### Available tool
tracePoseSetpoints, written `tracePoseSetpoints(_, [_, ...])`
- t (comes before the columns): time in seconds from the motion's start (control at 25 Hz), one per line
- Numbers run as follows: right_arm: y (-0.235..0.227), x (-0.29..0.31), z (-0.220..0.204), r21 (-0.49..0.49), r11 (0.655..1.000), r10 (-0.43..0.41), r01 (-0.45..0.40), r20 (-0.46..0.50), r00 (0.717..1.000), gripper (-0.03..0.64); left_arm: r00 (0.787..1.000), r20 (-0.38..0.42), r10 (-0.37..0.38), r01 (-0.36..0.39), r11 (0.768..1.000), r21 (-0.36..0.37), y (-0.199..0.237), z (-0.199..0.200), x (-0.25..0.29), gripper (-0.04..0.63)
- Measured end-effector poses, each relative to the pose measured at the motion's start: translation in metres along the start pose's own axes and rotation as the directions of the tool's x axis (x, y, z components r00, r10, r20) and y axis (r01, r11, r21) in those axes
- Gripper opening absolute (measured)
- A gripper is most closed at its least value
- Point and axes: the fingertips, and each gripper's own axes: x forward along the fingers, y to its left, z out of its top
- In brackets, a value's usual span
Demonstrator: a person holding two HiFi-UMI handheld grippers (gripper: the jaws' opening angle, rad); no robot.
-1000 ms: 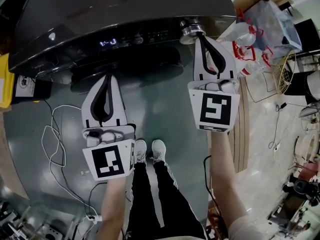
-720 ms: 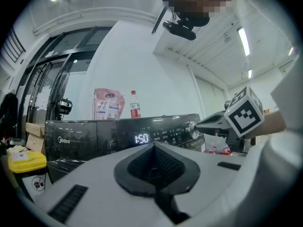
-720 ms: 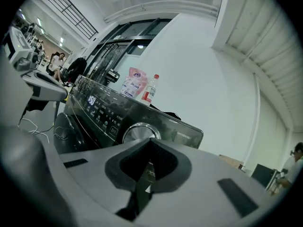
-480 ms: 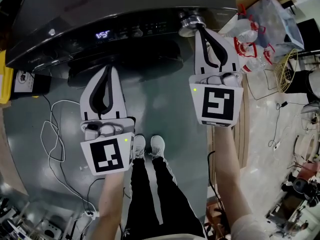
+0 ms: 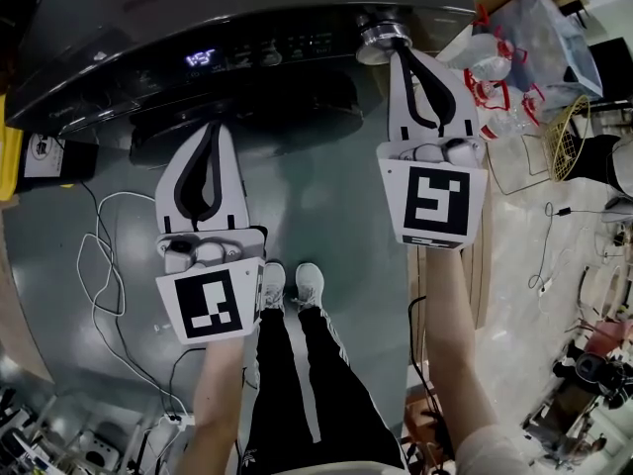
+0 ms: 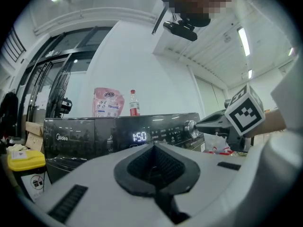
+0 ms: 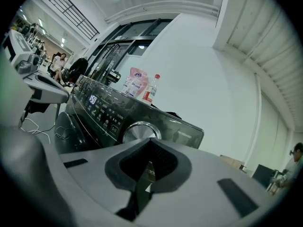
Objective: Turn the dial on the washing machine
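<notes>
Right gripper (image 5: 400, 57) stays with its tip against the silver round dial (image 5: 379, 38) at the right end of the dark grey washing machine (image 5: 198, 13). The lit readout (image 6: 139, 136) seems changed from a second ago and now shows 1:50, so the dial has probably stepped. Right jaws are pressed together with nothing between them; left gripper (image 5: 211, 132) is likewise closed and empty, well clear of the panel.

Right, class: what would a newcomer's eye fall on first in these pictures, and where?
The dark washing machine fills the top of the head view, its display glowing. The right gripper, jaws shut, points at the silver dial at the machine's right end; the left gripper hangs lower, shut and empty.
</notes>
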Motion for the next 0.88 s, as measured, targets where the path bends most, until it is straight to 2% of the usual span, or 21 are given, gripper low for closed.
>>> tracePoseSetpoints(0.16, [0.0, 0.0, -0.003, 0.028, 1.0, -0.006, 0.007, -0.013, 1.0, 0.003, 0.999, 0.041, 0.014, -0.014, 1.0, 0.009, 0.007, 0.004, 0.0, -0.002])
tracePoseSetpoints(0.4, [0.003, 0.002, -0.012, 0.034, 0.999, 0.017, -0.016, -0.014, 1.0, 0.003, 1.0, 0.006, 0.021, -0.021, 1.0, 0.001, 0.008, -0.004, -0.006, -0.002])
tracePoseSetpoints(0.88, [0.009, 0.003, -0.018, 0.024, 1.0, 0.018, -0.018, -0.033, 0.999, 0.003, 0.999, -0.006, 0.034, -0.034, 0.999, -0.002, 0.014, -0.006, -0.01, -0.002])
